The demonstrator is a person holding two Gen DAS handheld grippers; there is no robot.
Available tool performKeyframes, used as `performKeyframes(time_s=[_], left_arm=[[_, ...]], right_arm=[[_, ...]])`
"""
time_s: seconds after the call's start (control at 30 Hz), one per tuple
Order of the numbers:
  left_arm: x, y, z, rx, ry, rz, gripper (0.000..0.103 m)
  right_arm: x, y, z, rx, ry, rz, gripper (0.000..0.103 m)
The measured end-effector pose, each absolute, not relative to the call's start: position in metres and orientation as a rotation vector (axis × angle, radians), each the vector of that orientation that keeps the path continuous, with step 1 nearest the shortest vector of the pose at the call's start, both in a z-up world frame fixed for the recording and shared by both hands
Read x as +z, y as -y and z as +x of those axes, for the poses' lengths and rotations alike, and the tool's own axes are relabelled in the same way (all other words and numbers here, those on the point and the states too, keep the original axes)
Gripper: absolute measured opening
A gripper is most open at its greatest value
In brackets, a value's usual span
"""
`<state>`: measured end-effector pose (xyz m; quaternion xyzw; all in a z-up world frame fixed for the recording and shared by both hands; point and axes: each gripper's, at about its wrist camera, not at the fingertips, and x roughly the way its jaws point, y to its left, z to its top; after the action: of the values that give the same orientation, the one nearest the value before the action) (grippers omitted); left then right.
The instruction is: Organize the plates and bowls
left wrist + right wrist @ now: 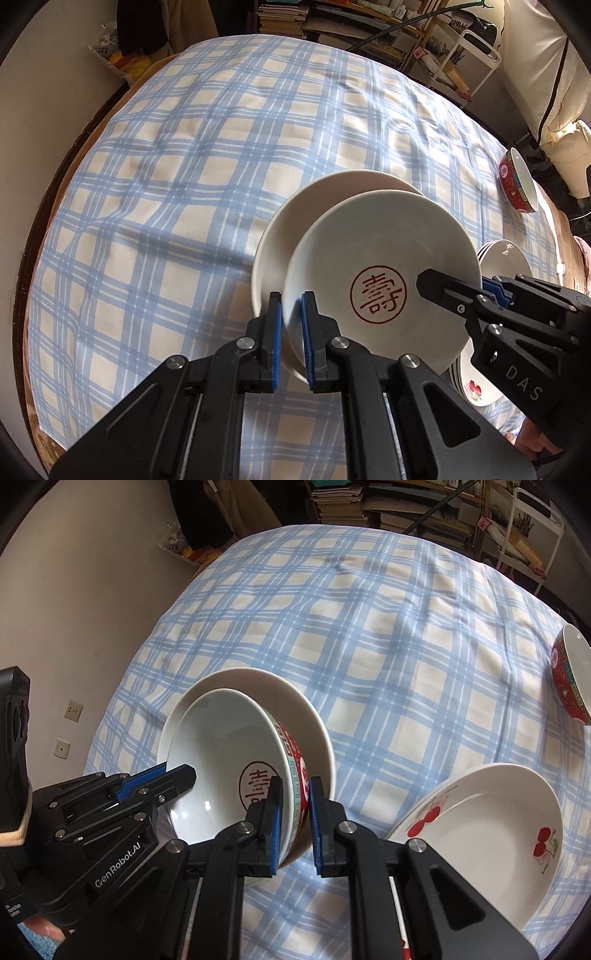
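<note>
Left gripper (pixel 291 314) and right gripper (pixel 295 805) both pinching the bowl's (pixel 225 760) rim, jaws nearly closed, bowl sitting in a white plate (pixel 314 716), cherry plates (pixel 491 830) at four o'clock.

I see the bench (pixel 369 635) under a blue-and-cream checked cloth (pixel 184 184). On the cloth, at my right, lie a stack of cherry-print plates (pixel 491 834) and, farther back, a red bowl (pixel 570 679). A plain white plate (pixel 314 716) sits near the middle.
</note>
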<state>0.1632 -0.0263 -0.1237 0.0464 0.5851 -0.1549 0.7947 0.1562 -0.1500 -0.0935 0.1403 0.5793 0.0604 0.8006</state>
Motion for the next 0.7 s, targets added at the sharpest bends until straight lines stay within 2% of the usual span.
performKeyframes(time_s=[0.4, 0.7], left_arm=[[-0.111, 0.026, 0.159, -0.319, -1.168, 0.127, 0.010], [-0.109, 0.018, 0.162, -0.346, -1.184, 0.070, 0.013]], right_arm=[[-0.094, 0.159, 0.162, 0.102, -1.224, 0.332, 0.015], [-0.094, 0.161, 0.161, 0.117, -1.233, 0.350, 0.015]])
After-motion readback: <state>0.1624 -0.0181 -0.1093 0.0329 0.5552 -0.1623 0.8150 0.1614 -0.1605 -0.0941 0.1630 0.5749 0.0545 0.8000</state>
